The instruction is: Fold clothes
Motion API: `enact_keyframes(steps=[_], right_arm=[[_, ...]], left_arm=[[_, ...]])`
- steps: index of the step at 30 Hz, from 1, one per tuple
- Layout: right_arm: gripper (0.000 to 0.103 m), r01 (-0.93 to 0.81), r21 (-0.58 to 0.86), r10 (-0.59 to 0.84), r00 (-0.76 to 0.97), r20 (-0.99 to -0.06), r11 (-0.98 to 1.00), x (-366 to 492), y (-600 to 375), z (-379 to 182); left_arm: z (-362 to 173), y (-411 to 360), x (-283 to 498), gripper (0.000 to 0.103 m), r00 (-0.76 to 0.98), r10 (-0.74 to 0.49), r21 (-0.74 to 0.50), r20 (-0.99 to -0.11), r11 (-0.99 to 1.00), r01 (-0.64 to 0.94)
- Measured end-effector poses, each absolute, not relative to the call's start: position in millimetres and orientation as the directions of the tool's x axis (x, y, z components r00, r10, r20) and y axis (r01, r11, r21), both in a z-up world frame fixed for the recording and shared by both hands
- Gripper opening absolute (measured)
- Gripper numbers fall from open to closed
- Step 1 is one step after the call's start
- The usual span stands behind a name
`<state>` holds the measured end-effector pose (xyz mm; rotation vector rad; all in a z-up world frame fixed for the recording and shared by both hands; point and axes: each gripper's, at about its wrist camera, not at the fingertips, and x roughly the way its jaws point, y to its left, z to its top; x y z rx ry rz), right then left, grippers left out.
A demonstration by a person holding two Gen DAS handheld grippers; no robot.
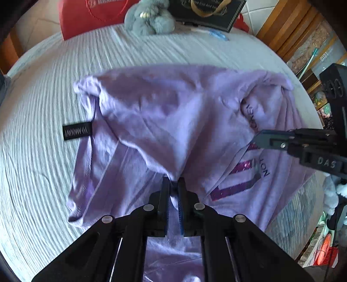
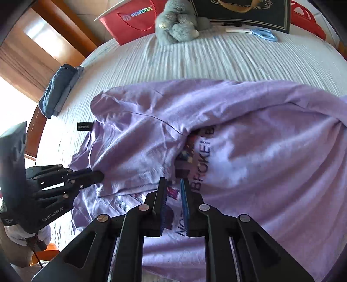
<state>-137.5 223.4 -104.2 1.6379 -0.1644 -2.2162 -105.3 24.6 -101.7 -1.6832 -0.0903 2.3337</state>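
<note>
A lilac T-shirt (image 1: pixel 164 112) with dark print lies crumpled on the grey ribbed bedspread (image 1: pixel 39 164); it also fills the right wrist view (image 2: pixel 260 151). A black label (image 1: pixel 77 130) sticks out at its left edge. My left gripper (image 1: pixel 173 182) is shut on a pinch of the shirt's fabric and lifts a fold of it; it shows at the left of the right wrist view (image 2: pixel 98 176). My right gripper (image 2: pixel 173 184) hovers over the printed front with its jaws a small gap apart and nothing between them; it enters the left wrist view from the right (image 1: pixel 258 138).
At the far edge of the bed are a grey plush toy (image 2: pixel 177 23), a red bag (image 2: pixel 130 23), a black bag (image 2: pixel 249 10) and blue scissors (image 2: pixel 262 33). Folded dark clothes (image 2: pixel 58 89) lie at the bed's left edge. Wooden furniture (image 1: pixel 288 28) stands beyond the bed.
</note>
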Motion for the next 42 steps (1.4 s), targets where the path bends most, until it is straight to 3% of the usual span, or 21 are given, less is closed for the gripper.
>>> enact_keyframes(steps=[3, 6, 12, 14, 20, 23, 28, 31, 33, 42], right_arm=[[0.031, 0.175, 0.283, -0.326, -0.315, -0.891, -0.943, -139, 256, -92], [0.035, 0.095, 0.244, -0.262, -0.392, -0.882, -0.965, -152, 299, -74], [0.036, 0.010, 0.203, -0.182, -0.484, -0.856, -0.979, -190, 352, -44], [0.036, 0.033, 0.226, -0.213, -0.488, -0.846, -0.974, -203, 351, -40], [0.036, 0.151, 0.261, -0.301, -0.444, -0.844, -0.954, -243, 313, -63], [0.036, 0.136, 0.204, -0.242, -0.396, -0.886, -0.969, -256, 318, -89], [0.036, -0.094, 0.084, -0.033, -0.445, -0.895, -0.992, -270, 401, -89], [0.038, -0.209, 0.152, -0.020, -0.525, -0.851, -0.966, -257, 453, -63], [0.044, -0.224, 0.169, -0.025, -0.532, -0.846, -0.960, -249, 474, -52], [0.044, -0.210, 0.153, -0.056, -0.406, -0.912, -0.966, -246, 500, -77]], left_arm=[[-90, 9, -110, 0.017, -0.330, 0.243, -0.206, -0.912, -0.968, -0.143], [-67, -15, -132, 0.030, -0.418, 0.206, -0.183, -0.885, -0.978, -0.095], [-32, -29, -176, 0.030, -0.497, 0.209, -0.209, -0.842, -0.976, -0.057], [-26, -23, -183, 0.030, -0.510, 0.229, -0.227, -0.829, -0.972, -0.067], [-77, 0, -205, 0.031, -0.425, 0.140, -0.115, -0.894, -0.990, -0.084], [-104, -6, -207, 0.031, -0.389, 0.055, -0.036, -0.920, -0.998, -0.056], [-109, -12, -209, 0.034, -0.403, 0.030, -0.006, -0.915, -0.998, -0.059], [-108, -10, -214, 0.034, -0.402, 0.009, 0.015, -0.916, -0.998, -0.057], [-108, -13, -214, 0.034, -0.401, 0.021, 0.001, -0.916, -0.999, -0.053], [-106, -19, -210, 0.034, -0.400, 0.031, -0.006, -0.916, -0.998, -0.064]])
